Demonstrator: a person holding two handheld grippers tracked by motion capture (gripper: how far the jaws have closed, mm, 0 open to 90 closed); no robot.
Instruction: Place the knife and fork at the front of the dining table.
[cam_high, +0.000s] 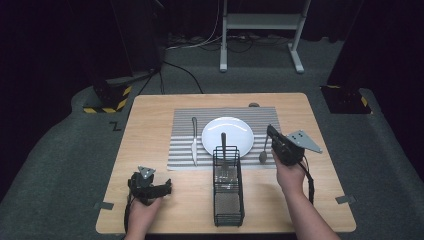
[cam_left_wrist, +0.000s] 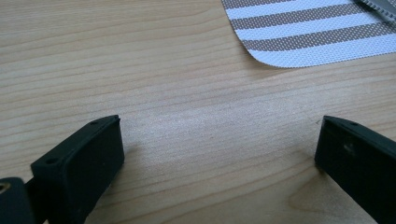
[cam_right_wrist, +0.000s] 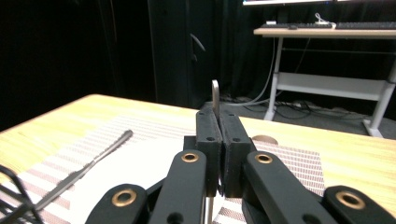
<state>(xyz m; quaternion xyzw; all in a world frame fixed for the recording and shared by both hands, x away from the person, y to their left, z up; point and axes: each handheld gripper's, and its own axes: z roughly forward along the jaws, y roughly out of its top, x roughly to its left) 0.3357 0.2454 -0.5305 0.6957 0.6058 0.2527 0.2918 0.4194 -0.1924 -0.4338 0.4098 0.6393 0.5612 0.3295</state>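
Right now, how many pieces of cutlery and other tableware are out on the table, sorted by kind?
Knife: 1
Fork, standing in the wire caddy: 1
Spoon, gripped by the right tongs: 1
Plate: 1
Wire caddy: 1
Striped placemat: 1
Total: 6

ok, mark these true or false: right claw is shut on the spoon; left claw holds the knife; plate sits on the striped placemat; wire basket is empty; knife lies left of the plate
1. The right claw is shut on the spoon. True: its handle rises from between the closed jaws.
2. The left claw holds the knife. False: its jaws stand open over bare table, with nothing between them.
3. The white plate sits on the striped placemat. True.
4. The black wire basket is empty. False: a utensil stands in its far end, handle up.
5. The knife lies left of the plate. True: it lies on the placemat.
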